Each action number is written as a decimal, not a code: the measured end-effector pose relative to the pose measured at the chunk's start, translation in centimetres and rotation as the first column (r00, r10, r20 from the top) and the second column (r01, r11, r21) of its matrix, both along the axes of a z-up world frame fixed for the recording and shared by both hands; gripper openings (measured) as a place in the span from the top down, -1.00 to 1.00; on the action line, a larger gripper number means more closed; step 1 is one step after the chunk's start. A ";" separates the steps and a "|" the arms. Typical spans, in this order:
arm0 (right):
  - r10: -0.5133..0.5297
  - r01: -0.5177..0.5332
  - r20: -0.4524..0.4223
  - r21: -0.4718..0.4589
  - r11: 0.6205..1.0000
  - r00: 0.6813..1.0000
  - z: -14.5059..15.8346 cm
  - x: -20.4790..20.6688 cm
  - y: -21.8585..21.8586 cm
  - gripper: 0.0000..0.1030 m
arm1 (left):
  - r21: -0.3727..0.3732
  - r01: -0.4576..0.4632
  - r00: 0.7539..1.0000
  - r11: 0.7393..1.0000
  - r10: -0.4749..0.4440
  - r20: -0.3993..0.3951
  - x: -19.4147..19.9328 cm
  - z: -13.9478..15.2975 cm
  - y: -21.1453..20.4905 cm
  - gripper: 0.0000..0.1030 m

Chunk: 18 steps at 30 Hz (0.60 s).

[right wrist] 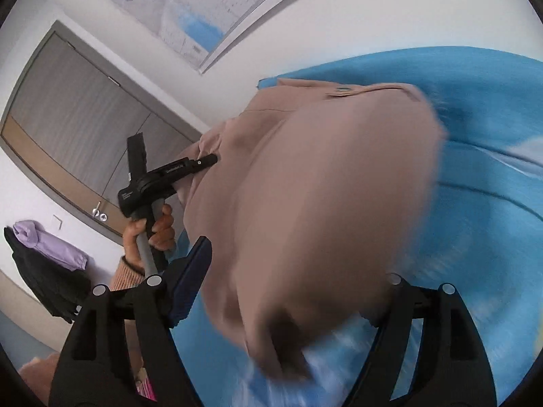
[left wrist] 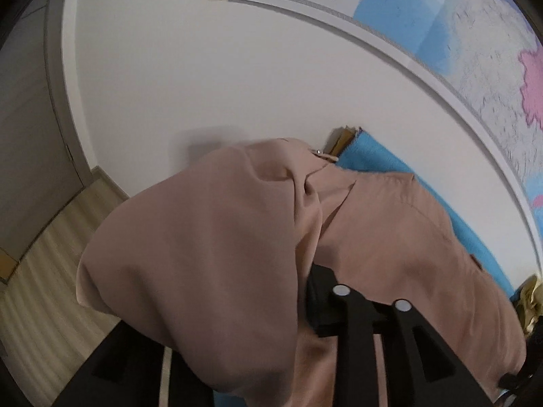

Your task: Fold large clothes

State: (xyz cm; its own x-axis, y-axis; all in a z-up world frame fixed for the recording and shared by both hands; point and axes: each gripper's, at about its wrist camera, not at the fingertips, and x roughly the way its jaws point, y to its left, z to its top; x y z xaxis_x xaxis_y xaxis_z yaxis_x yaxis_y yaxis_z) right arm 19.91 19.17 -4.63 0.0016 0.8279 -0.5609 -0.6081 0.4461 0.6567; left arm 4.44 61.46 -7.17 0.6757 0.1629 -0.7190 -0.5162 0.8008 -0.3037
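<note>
A large dusty-pink garment (left wrist: pixel 210 237) lies on a blue cloth surface (left wrist: pixel 380 159) and is partly lifted. My left gripper (left wrist: pixel 305 291) is shut on a fold of the garment, which drapes over its left finger and hides it. In the right wrist view the left gripper (right wrist: pixel 207 162), held by a hand, pinches the garment's (right wrist: pixel 322 203) left edge. My right gripper (right wrist: pixel 285 291) is open, its fingers (right wrist: pixel 190 278) wide apart around a hanging, motion-blurred part of the garment above the blue surface (right wrist: pixel 492 169).
A white wall with a taped map (left wrist: pixel 458 51) stands behind the surface. A grey door (right wrist: pixel 85 118) and hanging purple and black clothes (right wrist: pixel 44 254) are at left. Wood floor (left wrist: pixel 51 254) lies beyond the surface edge. A yellowish item (left wrist: pixel 532 298) sits at the right.
</note>
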 end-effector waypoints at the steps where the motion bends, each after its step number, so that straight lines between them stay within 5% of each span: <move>1: -0.018 0.018 0.002 -0.006 1.000 1.000 0.1 -0.1 -1.1 -0.51 | 0.009 -0.007 1.000 1.000 0.007 -0.019 -0.1 -0.1 -0.1 0.16; 3: -0.062 0.062 -0.001 -0.013 0.998 0.998 0.3 0.5 -1.2 -0.46 | 0.016 -0.012 0.999 1.000 0.013 -0.035 -0.4 -0.6 -0.6 -0.01; 6: -0.075 0.076 -0.063 0.019 0.997 0.995 -0.2 1.4 -1.8 0.75 | 0.025 -0.026 0.997 0.999 0.028 -0.066 -1.1 -0.5 -0.8 -0.24; 7: -0.076 0.077 -0.069 0.003 0.997 0.995 -0.4 1.6 -1.5 0.86 | 0.030 -0.026 0.997 0.999 0.028 -0.074 -1.0 -0.4 -0.7 -0.27; 11: -0.085 0.085 0.000 -0.076 0.993 0.996 0.3 2.5 1.7 0.89 | 0.100 -0.059 0.991 0.993 0.071 -0.117 -2.2 0.6 -1.5 -0.44; 15: -0.109 0.095 -0.075 -0.163 0.982 0.991 -1.3 3.7 3.3 0.73 | 0.198 -0.102 0.986 0.975 0.126 -0.112 -4.3 2.3 -2.8 -0.46; 17: -0.102 0.097 -0.021 -0.174 0.980 0.995 -0.5 3.3 3.2 0.50 | 0.265 -0.136 0.983 0.955 0.164 -0.086 -5.9 3.2 -4.0 -0.57; 18: -0.104 0.106 0.018 -0.187 0.977 0.994 0.0 2.9 3.0 0.15 | 0.290 -0.138 0.984 0.947 0.165 -0.068 -6.5 3.7 -4.7 -0.58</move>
State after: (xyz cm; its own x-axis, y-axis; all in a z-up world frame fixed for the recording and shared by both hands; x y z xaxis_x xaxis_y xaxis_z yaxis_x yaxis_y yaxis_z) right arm 22.78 22.20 -4.64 0.0885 0.7027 -0.7059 -0.5564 0.6227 0.5501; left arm -2.10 56.80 -3.50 0.5614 0.4640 -0.6853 -0.6529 0.7571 -0.0223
